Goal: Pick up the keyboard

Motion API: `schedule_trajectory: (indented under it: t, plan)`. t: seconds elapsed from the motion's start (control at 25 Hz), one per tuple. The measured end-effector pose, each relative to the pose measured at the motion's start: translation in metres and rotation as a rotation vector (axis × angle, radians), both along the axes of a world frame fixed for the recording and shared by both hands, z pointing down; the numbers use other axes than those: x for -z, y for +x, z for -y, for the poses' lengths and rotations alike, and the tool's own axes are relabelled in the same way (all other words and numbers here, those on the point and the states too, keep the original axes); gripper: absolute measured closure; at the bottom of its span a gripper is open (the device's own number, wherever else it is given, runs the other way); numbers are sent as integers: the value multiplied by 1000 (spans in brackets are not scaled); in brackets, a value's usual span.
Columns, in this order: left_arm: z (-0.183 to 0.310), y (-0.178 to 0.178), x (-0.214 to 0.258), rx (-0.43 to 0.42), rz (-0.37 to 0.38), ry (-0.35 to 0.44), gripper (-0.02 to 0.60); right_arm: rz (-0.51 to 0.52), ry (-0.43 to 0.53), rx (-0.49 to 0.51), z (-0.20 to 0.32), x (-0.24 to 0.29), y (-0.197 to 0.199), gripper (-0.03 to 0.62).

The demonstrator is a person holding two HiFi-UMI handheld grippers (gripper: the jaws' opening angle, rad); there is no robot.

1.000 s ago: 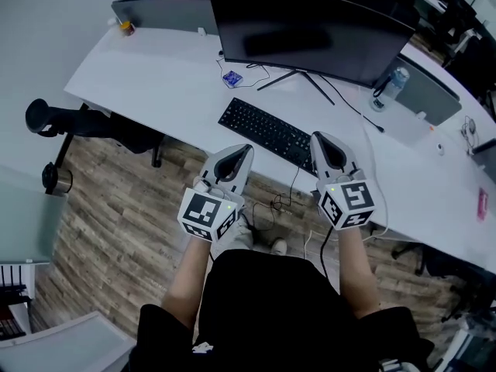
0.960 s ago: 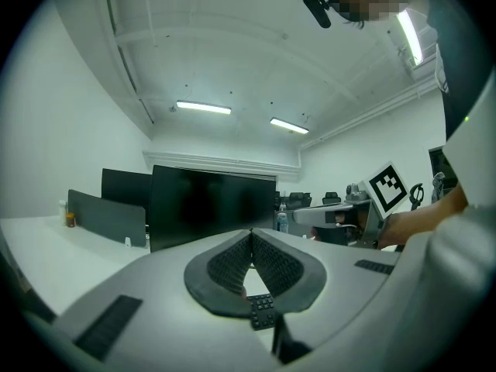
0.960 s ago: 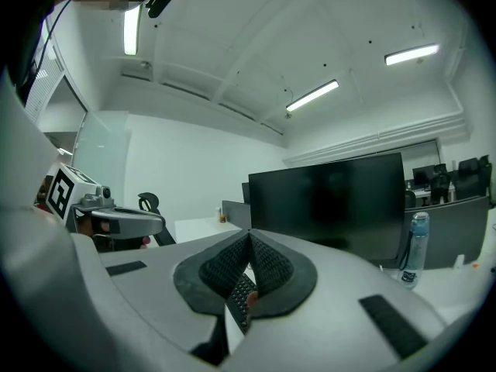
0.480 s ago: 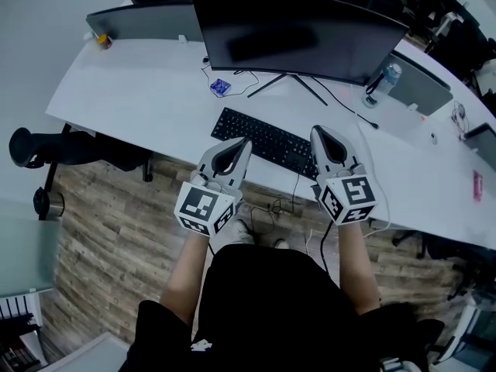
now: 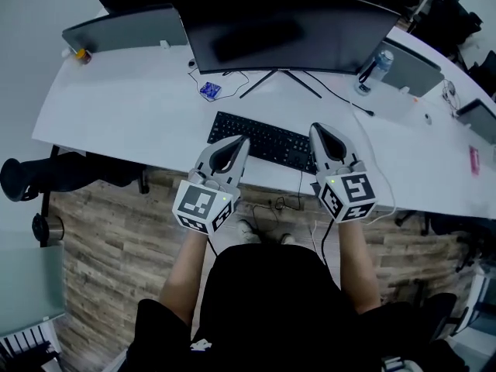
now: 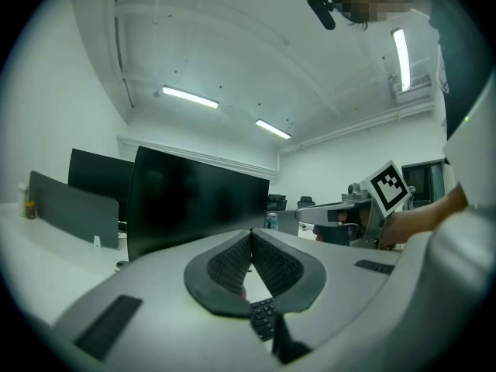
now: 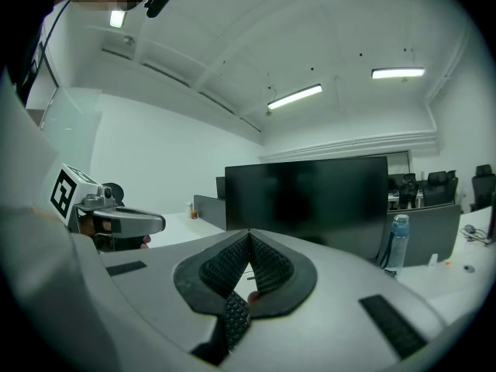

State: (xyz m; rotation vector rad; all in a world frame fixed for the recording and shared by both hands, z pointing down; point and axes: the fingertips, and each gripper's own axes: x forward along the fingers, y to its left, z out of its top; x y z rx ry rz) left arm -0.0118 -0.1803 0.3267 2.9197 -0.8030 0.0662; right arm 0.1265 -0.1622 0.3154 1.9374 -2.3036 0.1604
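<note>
The keyboard (image 5: 267,141) lies untouched near the bench's (image 5: 124,107) front edge, the monitor (image 5: 279,29) at its 12 o'clock. The left gripper (image 5: 242,139) hovers at its 8 o'clock and the right gripper (image 5: 315,130) at 4 o'clock, both with fingers pressed together and empty. This looks like the approach; next the fingers must open at each end.

An open-plan office: a long white desk (image 5: 132,107) curves across the room, carrying a wide dark monitor (image 5: 279,29) and a black keyboard (image 5: 263,139), with grey divider panels (image 5: 124,28) along its far edge. A black office chair (image 5: 77,170) stands at the left on wood-plank flooring (image 5: 108,246). Fluorescent strip lights (image 6: 190,97) line the white ceiling, and more chairs (image 7: 434,181) sit far right
</note>
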Motion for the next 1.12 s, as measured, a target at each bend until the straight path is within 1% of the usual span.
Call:
schedule_trajectory:
  t: [0.24, 0.4, 0.56, 0.76, 1.12]
  plan:
    - [5, 0, -16, -65, -7, -31, 572, -15, -37, -61, -4, -14, -2, 589]
    - [8, 5, -24, -88, -3, -48, 572, -26, -61, -83, -7, -21, 1, 589]
    - [9, 12, -29, -102, 6, -61, 572, -11, -77, -91, -7, -27, 10, 589]
    - [13, 19, -36, -82, 19, -77, 572, 4, -92, -84, -1, -36, 22, 589]
    - [27, 40, -54, -1, 60, -114, 572, 31, -128, -4, 23, -53, 43, 589]
